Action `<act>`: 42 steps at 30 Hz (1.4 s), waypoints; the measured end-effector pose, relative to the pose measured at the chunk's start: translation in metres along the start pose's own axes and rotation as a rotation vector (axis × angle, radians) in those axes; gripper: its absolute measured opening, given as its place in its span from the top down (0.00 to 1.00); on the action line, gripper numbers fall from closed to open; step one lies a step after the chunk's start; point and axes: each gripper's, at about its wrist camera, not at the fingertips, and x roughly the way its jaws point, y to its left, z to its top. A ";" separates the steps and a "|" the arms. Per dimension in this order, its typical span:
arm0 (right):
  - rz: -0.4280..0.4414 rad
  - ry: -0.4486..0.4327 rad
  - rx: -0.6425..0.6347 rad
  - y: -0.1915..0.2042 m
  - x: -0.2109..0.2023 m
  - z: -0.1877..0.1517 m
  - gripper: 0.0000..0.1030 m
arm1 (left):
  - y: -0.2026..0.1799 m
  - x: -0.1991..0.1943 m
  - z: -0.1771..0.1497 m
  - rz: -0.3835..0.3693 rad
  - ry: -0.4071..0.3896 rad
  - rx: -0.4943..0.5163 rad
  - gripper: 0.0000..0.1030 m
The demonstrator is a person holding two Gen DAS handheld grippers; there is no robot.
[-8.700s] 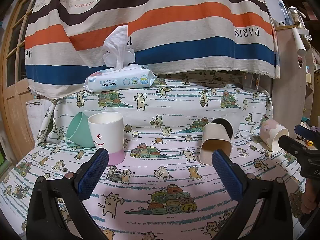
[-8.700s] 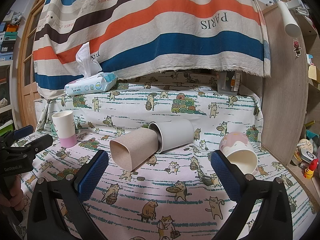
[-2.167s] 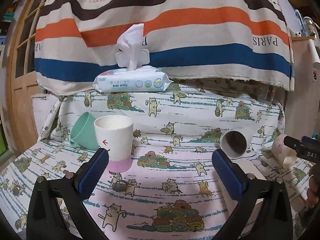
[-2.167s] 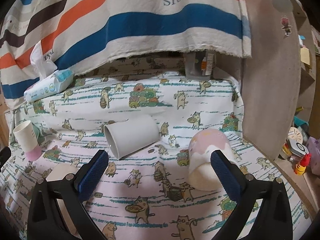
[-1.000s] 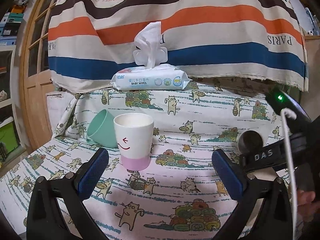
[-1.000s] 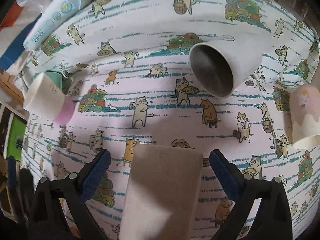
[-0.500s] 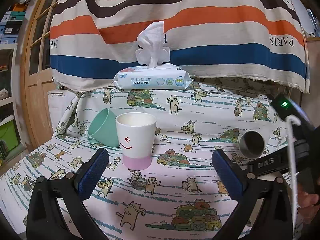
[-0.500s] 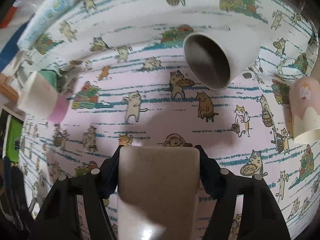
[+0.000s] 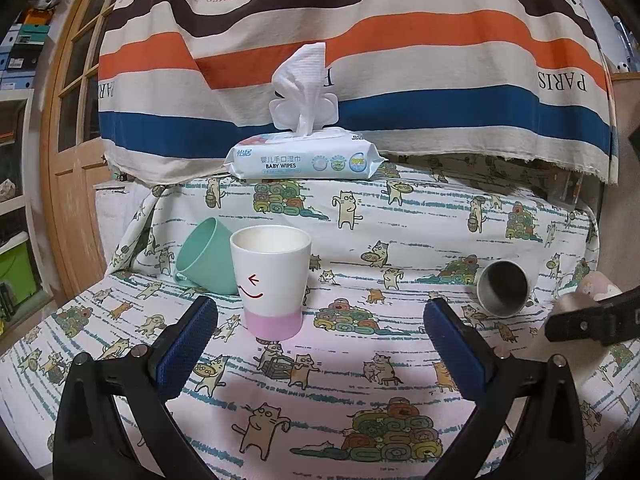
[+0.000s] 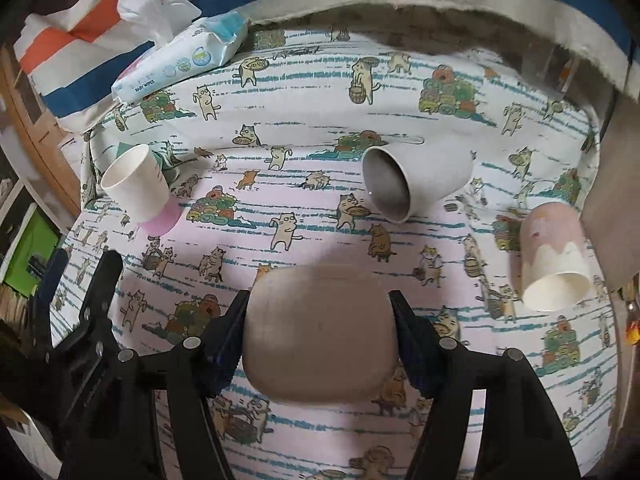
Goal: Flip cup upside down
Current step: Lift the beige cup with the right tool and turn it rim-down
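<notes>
The tan cup [image 10: 320, 332] sits clamped between the two pads of the right claw [image 10: 318, 340], closed base toward the camera, low over the pink middle of the cat-print tabletop [image 10: 304, 224]. Whether its mouth touches the cloth cannot be told; the body hides it. In the left wrist view only a blurred sliver of that claw shows at the right edge, so nothing more can be read there.

Step in hand, as a guess: the flip on this cup is at the grasp-and-set stage. It looks base-up, so what remains is likely to seat the rim flat on the cloth and then spread the pads. That calls for a level, straight-down placement; the cloth is soft and creased, and a tilted rim could tip.

The left claw [image 9: 320, 344] hangs wide, holding nothing, aimed at the white cup with a pink base [image 9: 271, 280], which stands mouth-up and looks like the next candidate. A mint cup [image 9: 206, 256] leans just behind it, touching or nearly so.

Further out, a grey cup [image 10: 416, 180] lies on its side, mouth toward the camera. A pink-and-cream cup [image 10: 554, 260] is at the right, apparently mouth-down. A baby wipes pack [image 9: 304, 160] sits at the back under the striped cloth [image 9: 360, 40].
</notes>
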 end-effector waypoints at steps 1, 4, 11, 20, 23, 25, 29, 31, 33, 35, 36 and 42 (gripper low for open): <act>-0.001 -0.007 -0.008 0.001 -0.001 -0.002 0.34 | 0.000 0.000 0.000 -0.004 -0.001 -0.001 0.01; 0.007 -0.015 -0.021 0.001 -0.002 -0.004 0.34 | -0.001 -0.002 0.000 -0.014 -0.007 0.003 0.01; 0.023 -0.028 -0.012 -0.003 -0.002 -0.006 0.34 | -0.003 0.000 0.000 -0.011 -0.001 0.014 0.01; 0.053 -0.010 0.002 -0.007 0.003 -0.007 0.34 | -0.003 -0.001 0.000 -0.014 -0.003 0.019 0.01; 0.053 -0.011 -0.005 -0.006 0.003 -0.008 0.33 | -0.003 -0.003 0.000 -0.018 -0.013 0.017 0.01; 0.054 -0.009 -0.014 -0.004 0.002 -0.009 0.33 | -0.002 -0.003 0.000 -0.018 -0.015 0.016 0.01; 0.059 -0.010 -0.026 -0.003 -0.002 -0.012 0.33 | -0.003 -0.004 0.000 -0.019 -0.014 0.020 0.01; 0.064 -0.012 -0.028 -0.004 -0.003 -0.013 0.33 | -0.003 -0.005 0.001 -0.024 -0.018 0.021 0.01; 0.073 -0.015 -0.022 -0.005 -0.005 -0.014 0.32 | -0.004 -0.006 0.001 -0.028 -0.022 0.024 0.01; 0.082 -0.017 -0.021 -0.006 -0.007 -0.016 0.32 | -0.005 -0.006 0.001 -0.028 -0.021 0.027 0.01; 0.085 -0.018 -0.021 -0.006 -0.008 -0.016 0.32 | -0.005 -0.005 0.001 -0.028 -0.020 0.028 0.01; 0.100 -0.044 -0.024 -0.008 -0.018 -0.020 0.26 | -0.004 -0.004 0.001 -0.028 -0.019 0.027 0.01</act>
